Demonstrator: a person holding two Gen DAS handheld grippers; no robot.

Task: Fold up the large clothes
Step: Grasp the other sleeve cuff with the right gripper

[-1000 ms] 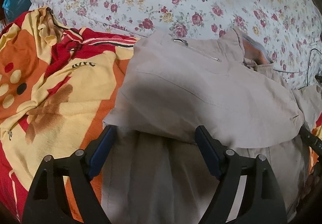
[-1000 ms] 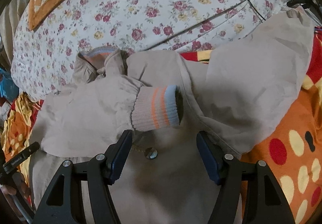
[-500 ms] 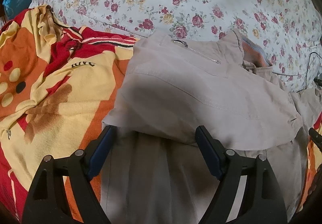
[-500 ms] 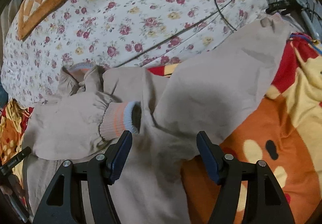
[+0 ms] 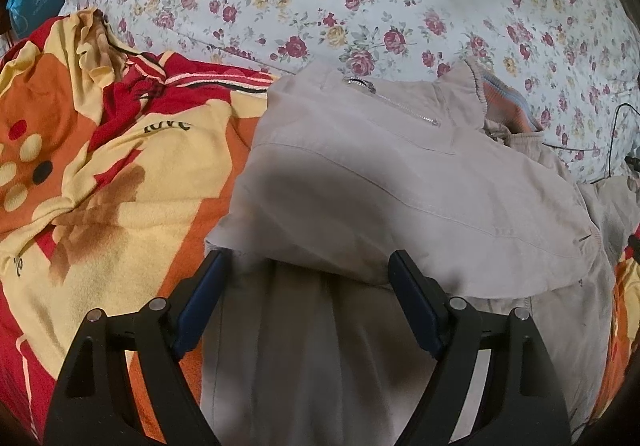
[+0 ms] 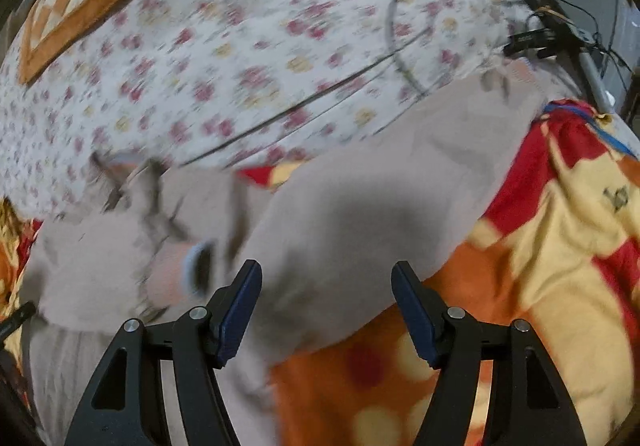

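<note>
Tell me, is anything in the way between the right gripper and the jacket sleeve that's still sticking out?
Nothing visible is in the way. The right gripper hovers open right over the spread-out sleeve of the beige jacket, with only air between. The sleeve lies on the colourful blanket, and the black cable sits farther back.

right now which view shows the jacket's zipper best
The left wrist view: the zipper lies sharp and unobstructed across the top of the beige jacket. The right wrist view is motion-blurred; it shows the jacket, but no zipper can be made out.
</note>
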